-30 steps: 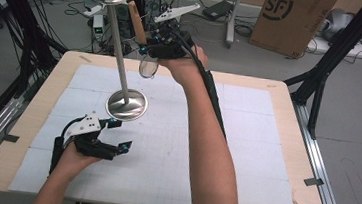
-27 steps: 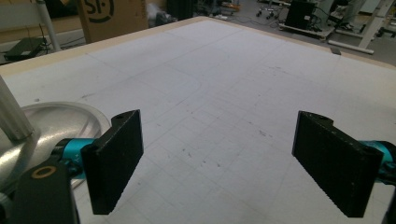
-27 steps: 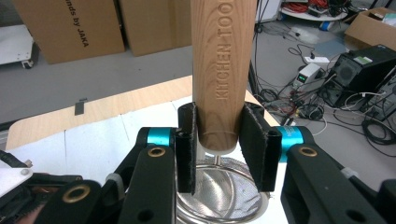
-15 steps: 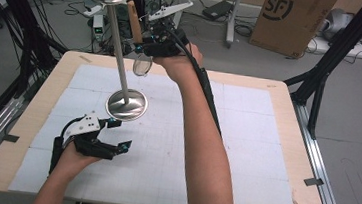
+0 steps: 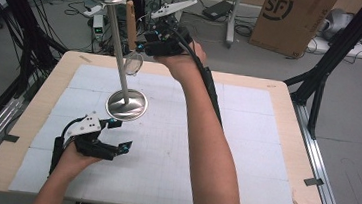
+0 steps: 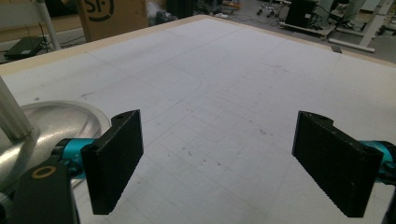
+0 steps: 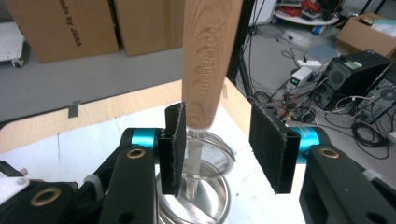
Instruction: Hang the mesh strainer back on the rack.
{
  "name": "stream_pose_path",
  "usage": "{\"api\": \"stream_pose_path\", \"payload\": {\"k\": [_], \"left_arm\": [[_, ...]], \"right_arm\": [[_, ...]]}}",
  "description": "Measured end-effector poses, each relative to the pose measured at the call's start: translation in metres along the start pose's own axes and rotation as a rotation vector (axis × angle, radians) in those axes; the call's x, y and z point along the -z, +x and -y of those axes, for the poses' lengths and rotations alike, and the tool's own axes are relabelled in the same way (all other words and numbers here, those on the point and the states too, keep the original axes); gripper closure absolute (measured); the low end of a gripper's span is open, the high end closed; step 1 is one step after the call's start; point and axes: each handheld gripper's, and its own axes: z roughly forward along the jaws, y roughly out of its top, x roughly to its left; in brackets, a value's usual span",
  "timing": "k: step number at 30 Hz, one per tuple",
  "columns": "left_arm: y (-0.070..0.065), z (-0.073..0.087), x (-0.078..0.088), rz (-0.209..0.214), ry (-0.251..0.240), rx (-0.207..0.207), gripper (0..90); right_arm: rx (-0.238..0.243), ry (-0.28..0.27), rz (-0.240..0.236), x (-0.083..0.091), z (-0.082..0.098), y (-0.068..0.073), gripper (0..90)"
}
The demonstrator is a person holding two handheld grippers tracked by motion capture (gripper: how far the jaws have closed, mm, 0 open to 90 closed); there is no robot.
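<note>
- Since a second ago, we see our right gripper (image 5: 141,48) has carried the wooden-handled strainer (image 5: 132,63) left, beside the pole.
- Table (image 5: 275,141) spans mid-frame.
- Metal stand (image 5: 126,105) sits centre-left.
- Left gripper (image 5: 116,148), lower left, is spread, empty.
- Right jaws look parted around the handle; we cannot tell their grip.

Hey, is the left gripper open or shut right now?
Open. In its own view, the left gripper's jaws stand wide apart with bare table between them.

We see a metal stand (image 5: 126,105), its round polished base on the white mat left of centre, its thin pole rising to a small top disc. A wooden-handled utensil (image 5: 130,24) (handle upright, wire loop below) hangs beside the pole at the far edge.
</note>
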Motion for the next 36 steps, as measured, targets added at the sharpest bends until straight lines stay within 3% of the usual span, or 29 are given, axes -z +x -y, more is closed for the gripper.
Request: {"api": "stream_pose_path", "payload": {"k": [11, 22, 24, 28, 32, 35, 36], "left_arm": [[-0.003, -0.002, 0.0, -0.007, 0.007, -0.015, 17.0], [-0.003, -0.001, 0.0, -0.014, 0.016, -0.019, 17.0], [-0.004, -0.001, 0.0, -0.013, 0.014, -0.019, 17.0], [-0.004, -0.001, 0.0, -0.012, 0.017, -0.02, 17.0], [-0.004, -0.001, 0.0, -0.014, 0.017, -0.02, 17.0], [-0.004, -0.001, 0.0, -0.016, 0.018, -0.02, 17.0], [-0.004, -0.001, 0.0, -0.016, 0.019, -0.019, 17.0]], "right_arm": [[0.049, -0.033, -0.002, 0.032, 0.008, 0.009, 50.4], [0.041, -0.074, -0.008, 0.06, 0.033, 0.006, 48.0], [0.065, -0.09, 0.002, 0.065, 0.037, 0.006, 47.4], [0.051, -0.086, -0.01, 0.076, 0.047, 0.01, 46.5], [0.089, -0.09, 0.004, 0.083, 0.059, 0.009, 45.7], [0.073, -0.077, -0.002, 0.089, 0.068, 0.01, 45.0], [0.099, -0.089, 0.007, 0.09, 0.07, 0.009, 44.9]]}}
